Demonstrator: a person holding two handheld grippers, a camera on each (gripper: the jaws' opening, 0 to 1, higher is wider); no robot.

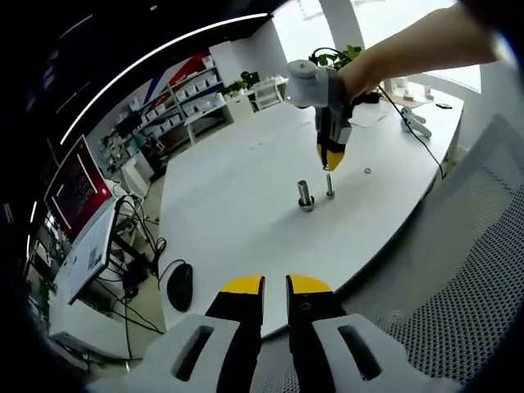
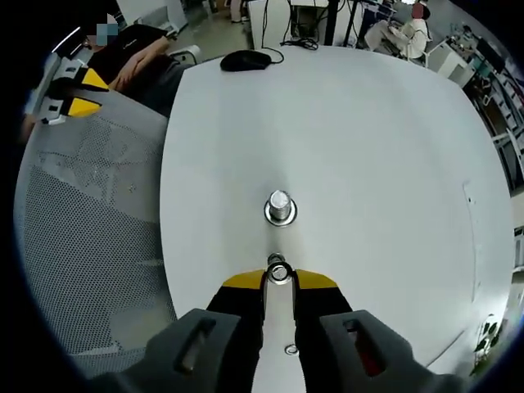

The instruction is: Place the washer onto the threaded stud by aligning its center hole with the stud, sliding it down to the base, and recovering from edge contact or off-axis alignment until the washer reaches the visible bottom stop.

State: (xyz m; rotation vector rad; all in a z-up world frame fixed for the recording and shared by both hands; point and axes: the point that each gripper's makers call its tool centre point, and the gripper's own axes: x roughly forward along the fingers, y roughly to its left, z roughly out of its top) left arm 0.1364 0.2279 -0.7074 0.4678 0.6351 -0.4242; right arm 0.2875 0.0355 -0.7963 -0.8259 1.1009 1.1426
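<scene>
On the white table [image 1: 246, 164] a thin threaded stud [image 1: 330, 187] stands upright beside a thicker steel post [image 1: 305, 196]. My right gripper [image 1: 330, 164] points straight down just above the thin stud. In the right gripper view its yellow-tipped jaws [image 2: 278, 281] are shut on a small washer [image 2: 278, 273], which sits right over the stud top. The thick post [image 2: 279, 207] lies just beyond. A spare washer [image 1: 367, 171] lies flat on the table [image 2: 368, 164] near the stud, and shows again as a washer [image 2: 291, 350] under the jaws. My left gripper [image 1: 275, 286] is shut, empty, at the table's near edge.
A mesh chair [image 1: 483, 270] stands by the table edge. A computer mouse [image 1: 180, 285] lies at one end of the table. Small parts and a cable [image 1: 413, 123] lie at the far end. Shelves and monitors stand farther off, and a seated person [image 2: 405, 37] is beyond the table.
</scene>
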